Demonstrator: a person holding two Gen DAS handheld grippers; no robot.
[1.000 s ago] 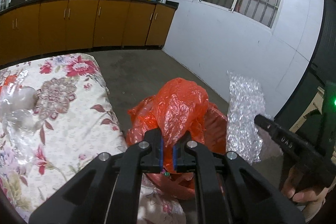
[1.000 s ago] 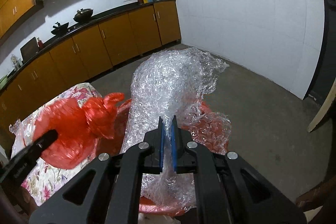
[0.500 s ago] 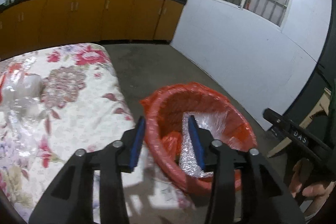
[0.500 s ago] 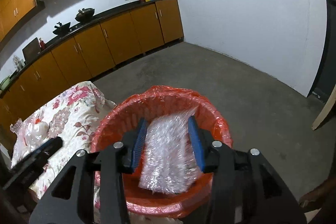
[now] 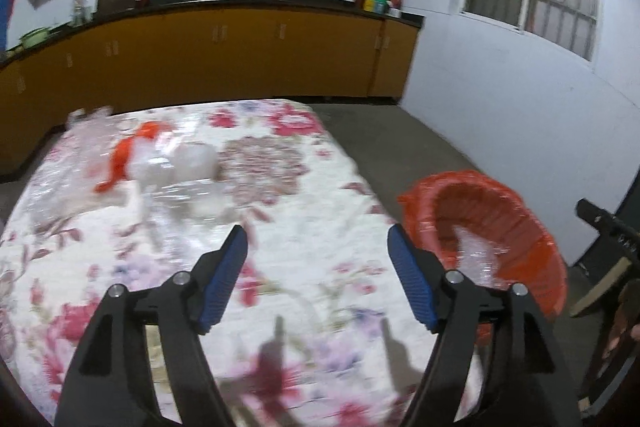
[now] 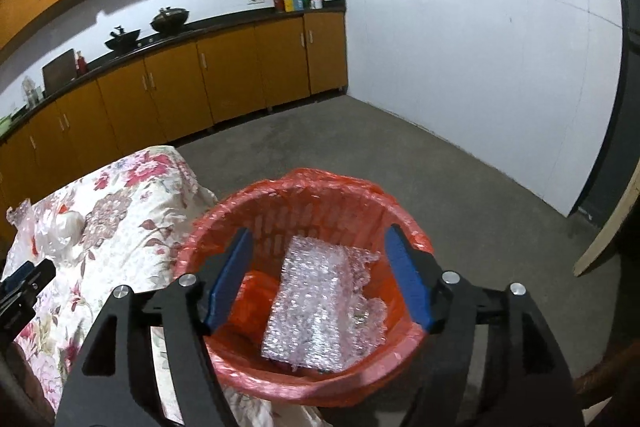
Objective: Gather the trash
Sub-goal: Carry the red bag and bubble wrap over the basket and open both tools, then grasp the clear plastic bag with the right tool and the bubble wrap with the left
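A basket lined with an orange-red bag [image 6: 320, 195] stands on the floor beside the table; it shows in the left wrist view [image 5: 540, 259] at the right. Inside lie a sheet of bubble wrap [image 6: 316, 303] and a crumpled orange bag [image 6: 256, 295]. My right gripper [image 6: 318, 279] is open and empty above the basket. My left gripper [image 5: 318, 279] is open and empty above the floral tablecloth [image 5: 304, 227]. Clear plastic wrap [image 5: 188, 171] and a red plastic scrap [image 5: 124, 155] lie on the far left of the table.
Brown kitchen cabinets [image 6: 224, 75] with pots on the counter line the back wall. A white wall [image 6: 480, 75] and grey concrete floor [image 6: 440, 187] lie to the right. A wooden piece [image 6: 604, 239] leans at the far right.
Both grippers opened and dropped the orange bag and the bubble wrap into the basket. My left gripper then swung left over the table and opened wider.
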